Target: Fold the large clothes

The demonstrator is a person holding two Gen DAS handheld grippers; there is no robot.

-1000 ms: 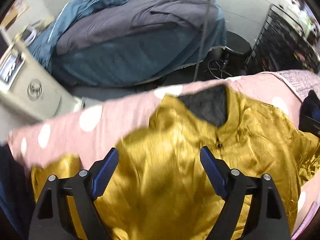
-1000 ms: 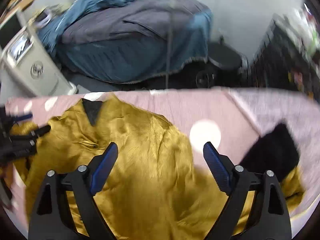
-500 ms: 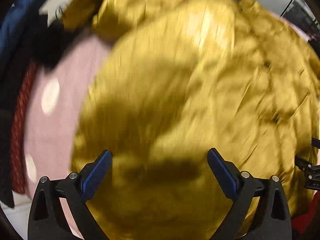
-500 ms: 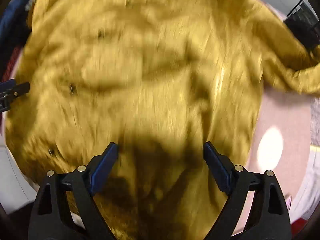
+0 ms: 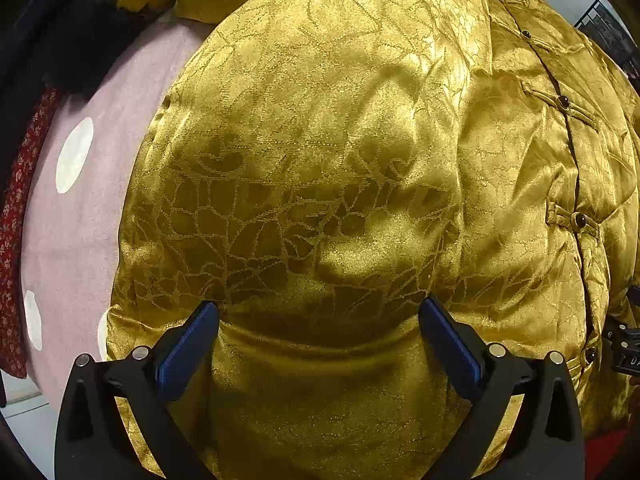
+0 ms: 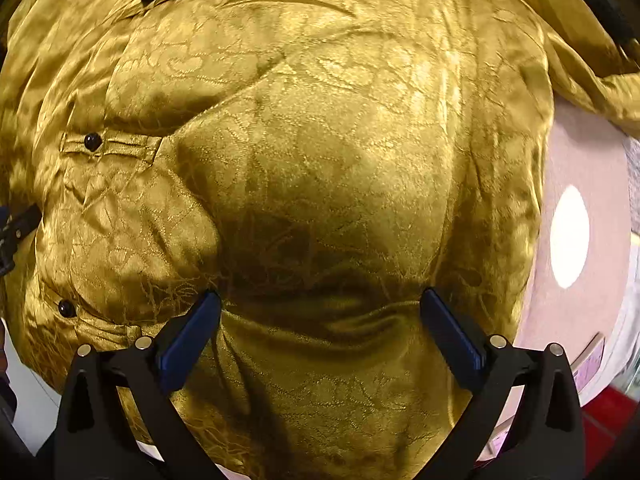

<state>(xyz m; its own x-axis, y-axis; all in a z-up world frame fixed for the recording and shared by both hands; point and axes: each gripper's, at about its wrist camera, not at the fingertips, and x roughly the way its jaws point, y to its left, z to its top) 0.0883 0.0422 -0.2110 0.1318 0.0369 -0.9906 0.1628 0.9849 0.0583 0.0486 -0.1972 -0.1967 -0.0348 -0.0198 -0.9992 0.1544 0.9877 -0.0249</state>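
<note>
The golden jacket (image 5: pixel 320 152) lies spread, front side up, on a pink cover with white dots (image 5: pixel 80 200); its row of dark buttons (image 5: pixel 564 101) runs between the two grippers. The left gripper (image 5: pixel 318 320) and the right gripper (image 6: pixel 320 312) both point down at the hem part, jaws wide apart, having just been opening, with only loose fabric under them and nothing pinched. I think the step is to take the hem. To do it well, each claw should press into a ridge of cloth, catch both layers, and close evenly, so the slippery satin does not escape.
</note>
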